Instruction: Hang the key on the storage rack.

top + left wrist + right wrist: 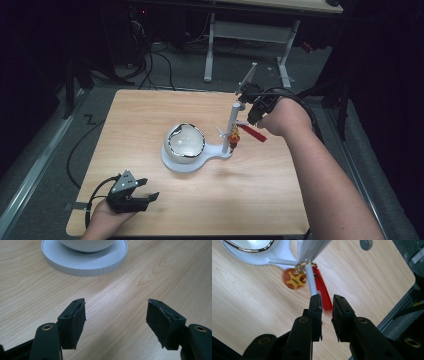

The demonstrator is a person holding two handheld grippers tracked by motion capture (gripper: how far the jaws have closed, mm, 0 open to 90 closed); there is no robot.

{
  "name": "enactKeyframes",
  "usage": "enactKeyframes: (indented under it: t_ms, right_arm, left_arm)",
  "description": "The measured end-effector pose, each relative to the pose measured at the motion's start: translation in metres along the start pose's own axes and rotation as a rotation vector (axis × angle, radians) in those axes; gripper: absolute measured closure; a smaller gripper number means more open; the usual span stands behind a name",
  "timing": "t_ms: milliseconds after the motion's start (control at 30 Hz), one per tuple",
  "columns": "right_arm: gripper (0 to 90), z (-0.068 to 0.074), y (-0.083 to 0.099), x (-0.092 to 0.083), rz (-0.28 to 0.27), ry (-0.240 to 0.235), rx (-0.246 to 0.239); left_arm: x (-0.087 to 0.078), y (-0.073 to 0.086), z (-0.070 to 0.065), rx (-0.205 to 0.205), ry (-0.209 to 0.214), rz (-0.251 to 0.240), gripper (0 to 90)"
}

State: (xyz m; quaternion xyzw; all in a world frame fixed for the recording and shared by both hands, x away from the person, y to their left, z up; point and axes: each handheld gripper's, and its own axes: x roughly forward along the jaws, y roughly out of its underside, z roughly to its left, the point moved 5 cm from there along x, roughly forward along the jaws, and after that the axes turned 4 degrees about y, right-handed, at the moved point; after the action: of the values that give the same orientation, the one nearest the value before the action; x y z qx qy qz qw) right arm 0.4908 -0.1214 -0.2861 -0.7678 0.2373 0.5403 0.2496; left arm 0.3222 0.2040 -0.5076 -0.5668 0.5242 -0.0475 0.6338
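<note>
Right gripper (326, 306): your jaws nearly together around the red fabric strap (323, 292), pads not pressing.
Left gripper (116, 317): yours, spread wide over woodgrain.

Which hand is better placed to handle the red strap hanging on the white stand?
The right. The right gripper is at the stand, its nearly closed jaws straddling the red strap beside the yellow star charm. The left gripper rests open at the table's near edge, far from the stand.

High view overlooks whole table (150, 107); left tongs view low, close; all share white stand (186, 162).
</note>
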Motion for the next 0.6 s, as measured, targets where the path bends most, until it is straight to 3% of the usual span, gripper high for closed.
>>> enactKeyframes:
  t_ms: [267,600]
  right_arm:
    - [80.0,-0.002,0.004,-0.004,-0.014,0.006,0.001]
    - [76.5,-0.001,0.018,0.007,-0.067,0.014,0.065]
  left_arm:
    - [0.001,0.0,0.0,0.002,0.001,0.004,32.2]
    - [0.001,0.001,-0.001,0.002,-0.003,0.006,32.2]
